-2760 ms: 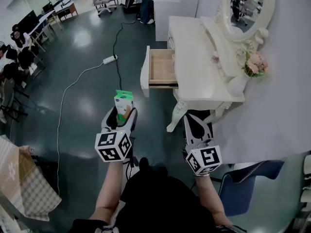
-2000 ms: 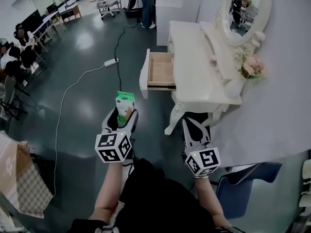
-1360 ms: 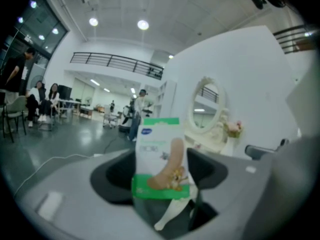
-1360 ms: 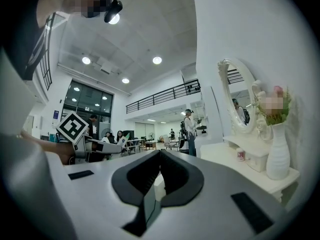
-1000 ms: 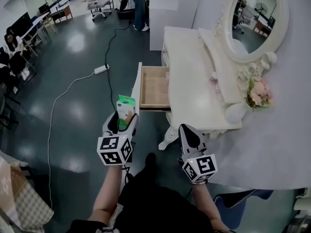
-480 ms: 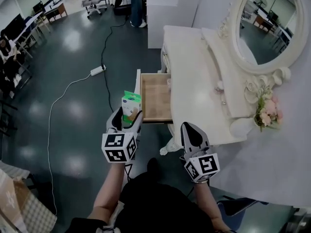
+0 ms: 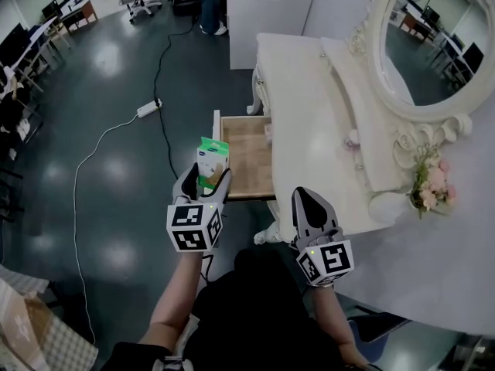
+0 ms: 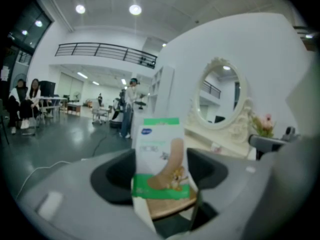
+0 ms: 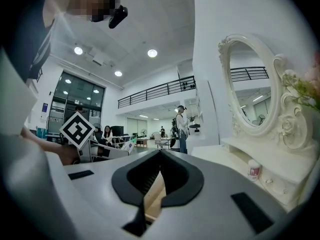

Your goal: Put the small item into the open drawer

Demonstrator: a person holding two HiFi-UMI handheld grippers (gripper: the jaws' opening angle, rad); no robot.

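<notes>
Left gripper (image 7: 205,182), clamping the packet (image 7: 211,155), has neared the drawer (image 7: 251,161).

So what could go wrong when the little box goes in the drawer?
1. The left gripper pinches only the bottom part of the green-and-white box, so most of it sticks up above the jaws. It might tip or slip out on the way.
2. The box is right by the drawer's front panel, not over the wooden inside of the drawer. If let go too early, it could bump the panel and fall to the floor.
</notes>
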